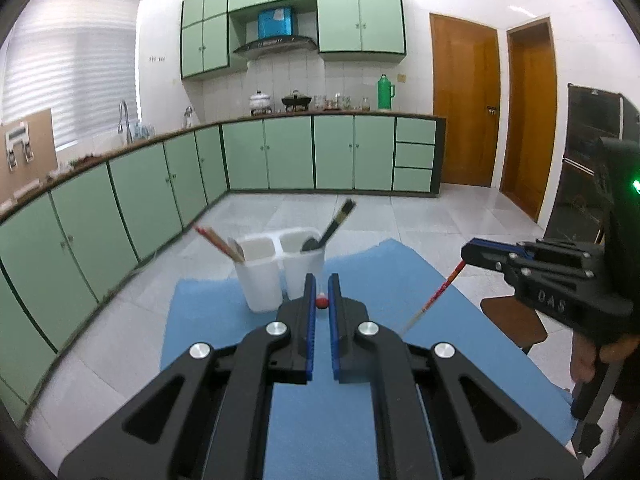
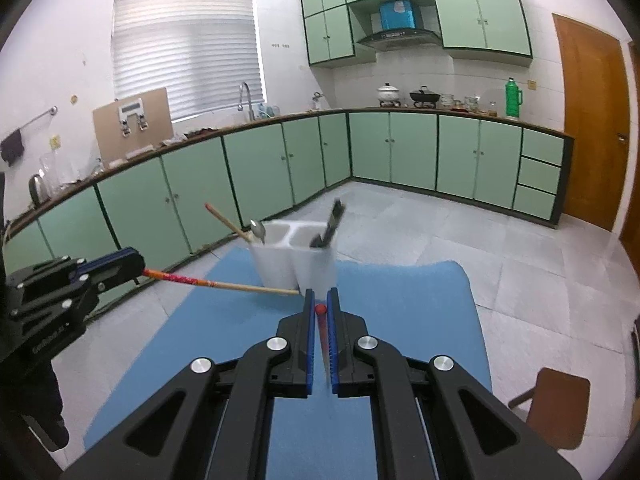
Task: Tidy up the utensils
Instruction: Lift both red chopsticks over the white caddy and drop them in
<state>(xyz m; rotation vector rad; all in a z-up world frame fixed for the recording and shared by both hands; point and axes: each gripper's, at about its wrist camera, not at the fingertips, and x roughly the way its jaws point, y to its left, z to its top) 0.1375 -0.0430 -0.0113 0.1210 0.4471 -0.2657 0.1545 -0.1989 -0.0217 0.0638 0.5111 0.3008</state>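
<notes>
While each gripper, left (image 1: 322, 286) and right (image 2: 320, 300), is pinching one chopstick (image 2: 224, 285) by its red end above the mat (image 2: 400, 300) near the holder (image 2: 294, 256), these light, stiff, slick sticks are likely wanting a firm end grip.

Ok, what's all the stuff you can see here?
holder: one, white, two cups, on mat
mat: one, blue, under holder
left chopstick: one, red-ended, in left gripper
right chopstick: one, red-ended, in right gripper
stored chopsticks: red-tipped, left cup, count unclear
spoon: one, silver, left cup
black utensil: one, right cup
thermos: one, green, back counter
left gripper: black, blue fingers, shut
right gripper: black, blue fingers, shut
</notes>
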